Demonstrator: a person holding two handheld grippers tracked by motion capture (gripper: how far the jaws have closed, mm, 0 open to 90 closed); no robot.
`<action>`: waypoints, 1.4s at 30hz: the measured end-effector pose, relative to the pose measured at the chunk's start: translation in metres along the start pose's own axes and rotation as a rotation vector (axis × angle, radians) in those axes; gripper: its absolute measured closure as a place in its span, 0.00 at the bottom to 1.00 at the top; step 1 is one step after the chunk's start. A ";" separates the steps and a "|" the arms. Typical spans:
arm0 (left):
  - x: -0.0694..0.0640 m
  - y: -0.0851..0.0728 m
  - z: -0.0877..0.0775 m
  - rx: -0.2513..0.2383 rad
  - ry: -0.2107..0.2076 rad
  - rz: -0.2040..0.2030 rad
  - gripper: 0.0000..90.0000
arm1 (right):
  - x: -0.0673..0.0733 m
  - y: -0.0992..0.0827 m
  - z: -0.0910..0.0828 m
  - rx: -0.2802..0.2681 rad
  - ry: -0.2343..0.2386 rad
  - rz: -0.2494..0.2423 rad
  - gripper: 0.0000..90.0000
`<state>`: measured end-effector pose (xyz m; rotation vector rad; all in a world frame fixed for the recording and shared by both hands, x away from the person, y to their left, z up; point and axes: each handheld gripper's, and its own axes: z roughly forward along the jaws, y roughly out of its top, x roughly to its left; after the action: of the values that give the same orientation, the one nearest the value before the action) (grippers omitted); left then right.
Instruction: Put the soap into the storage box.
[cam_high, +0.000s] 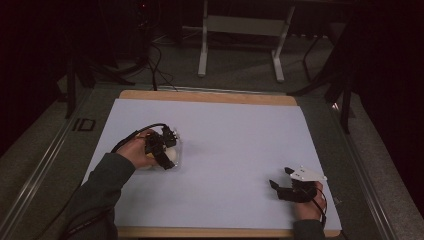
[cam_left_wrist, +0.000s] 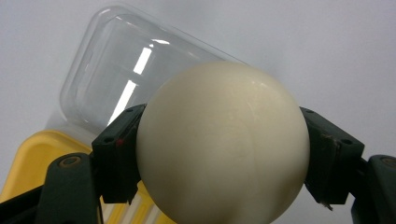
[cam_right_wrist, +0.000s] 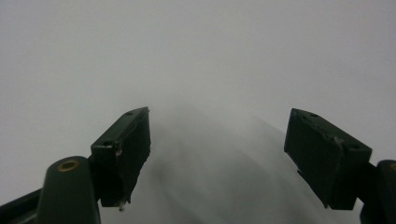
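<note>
Left gripper (cam_left_wrist: 219, 154) clamped a smooth cream ball (cam_left_wrist: 223, 142) above the clear container (cam_left_wrist: 116, 70); thin side contact risked slip. Right gripper (cam_right_wrist: 217, 154) sat wide, empty.

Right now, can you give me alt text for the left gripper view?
A cream ball is clamped between the left gripper's two black jaws. Behind it a clear tub lies on the white table, with a yellow tray at lower left.

Left gripper (cam_high: 167, 145): left of centre in high view, fingers (cam_left_wrist: 116, 154) clamped on a cream ball (cam_left_wrist: 223, 142).
Left forearm: sleeved, entering from lower left.
Right gripper (cam_high: 284, 184): lower right, fingers (cam_right_wrist: 122, 151) spread wide, nothing between.
</note>
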<state>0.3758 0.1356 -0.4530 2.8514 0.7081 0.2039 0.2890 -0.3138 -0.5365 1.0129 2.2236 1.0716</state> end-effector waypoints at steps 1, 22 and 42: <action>0.001 0.000 0.000 0.001 0.002 0.001 0.28 | 0.000 0.000 0.000 0.000 0.000 0.000 0.25; 0.019 -0.013 -0.004 0.002 0.009 -0.066 0.28 | 0.000 0.000 0.000 -0.001 -0.001 -0.002 0.25; 0.034 -0.022 0.003 0.039 0.041 -0.200 0.28 | 0.000 0.000 0.000 -0.001 -0.001 -0.004 0.25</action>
<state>0.3965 0.1704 -0.4576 2.7951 1.0084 0.2206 0.2890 -0.3137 -0.5366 1.0087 2.2225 1.0701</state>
